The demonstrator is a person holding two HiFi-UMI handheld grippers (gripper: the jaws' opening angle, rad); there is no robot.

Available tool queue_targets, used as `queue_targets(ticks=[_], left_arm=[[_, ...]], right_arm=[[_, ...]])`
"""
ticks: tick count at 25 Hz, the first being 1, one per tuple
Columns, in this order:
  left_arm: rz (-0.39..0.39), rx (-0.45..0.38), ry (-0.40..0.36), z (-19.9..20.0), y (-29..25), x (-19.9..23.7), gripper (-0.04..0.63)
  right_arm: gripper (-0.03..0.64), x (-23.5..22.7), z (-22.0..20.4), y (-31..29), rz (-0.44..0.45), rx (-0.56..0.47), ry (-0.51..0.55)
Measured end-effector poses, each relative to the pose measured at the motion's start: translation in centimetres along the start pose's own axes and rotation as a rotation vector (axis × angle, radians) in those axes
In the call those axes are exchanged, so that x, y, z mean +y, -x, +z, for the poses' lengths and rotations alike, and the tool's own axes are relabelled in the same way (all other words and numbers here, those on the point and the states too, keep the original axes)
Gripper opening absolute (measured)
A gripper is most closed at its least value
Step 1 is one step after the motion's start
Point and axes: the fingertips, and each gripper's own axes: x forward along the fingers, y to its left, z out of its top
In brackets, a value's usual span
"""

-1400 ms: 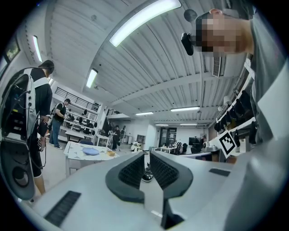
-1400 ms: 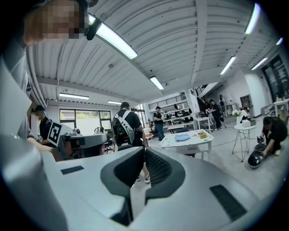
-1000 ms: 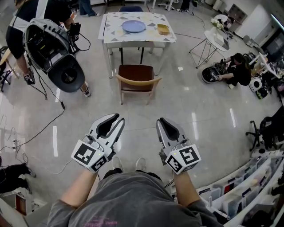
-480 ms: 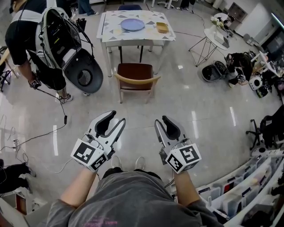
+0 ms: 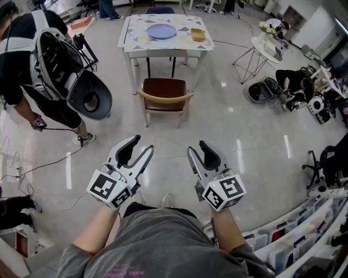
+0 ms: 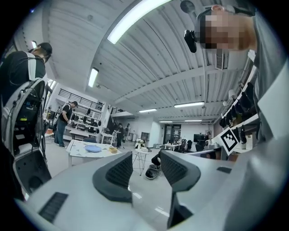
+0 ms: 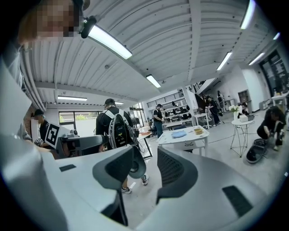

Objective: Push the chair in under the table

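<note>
A chair [image 5: 165, 88] with a brown seat and a curved wooden backrest [image 5: 166, 98] stands pulled out in front of a white table [image 5: 135, 46]. On the table are a blue plate [image 5: 162, 31] and a yellow bowl [image 5: 198, 35]. My left gripper [image 5: 138, 146] and right gripper [image 5: 198, 148] hover side by side over the floor, well short of the chair. Both have just been opening and nothing is between their jaws. The left gripper [image 6: 146, 166] looks out level, with the table [image 6: 79, 152] far off at the left. In the right gripper view the gripper [image 7: 145, 168] shows the table [image 7: 187, 136] ahead.
A person wearing a backpack rig [image 5: 57, 68] stands left of the chair, with cables trailing on the floor. A second chair [image 5: 160, 10] sits behind the table. A round side table [image 5: 265, 46] and a person crouching [image 5: 291, 81] are at the right. Storage bins [image 5: 302, 239] line the lower right.
Both grippers' jaws have spread wider. The grippers and my view have edged a little towards the chair. The person with the backpack rig has shifted about at the left.
</note>
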Motion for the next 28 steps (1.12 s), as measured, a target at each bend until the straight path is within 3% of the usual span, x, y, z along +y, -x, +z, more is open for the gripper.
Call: queue_targets(ticks=[11, 28], left_arm=[[0.067, 0.007, 0.002, -1.2, -1.5, -3.0, 0.19], [0.067, -0.006, 0.013, -1.3, -7.2, -0.9, 0.19]], right_arm=[[0.149, -3.2, -0.8, 2.4, 0.036, 0.012, -0.023], [0.149, -8.5, -0.6, -0.3, 0.019, 0.02, -0.028]])
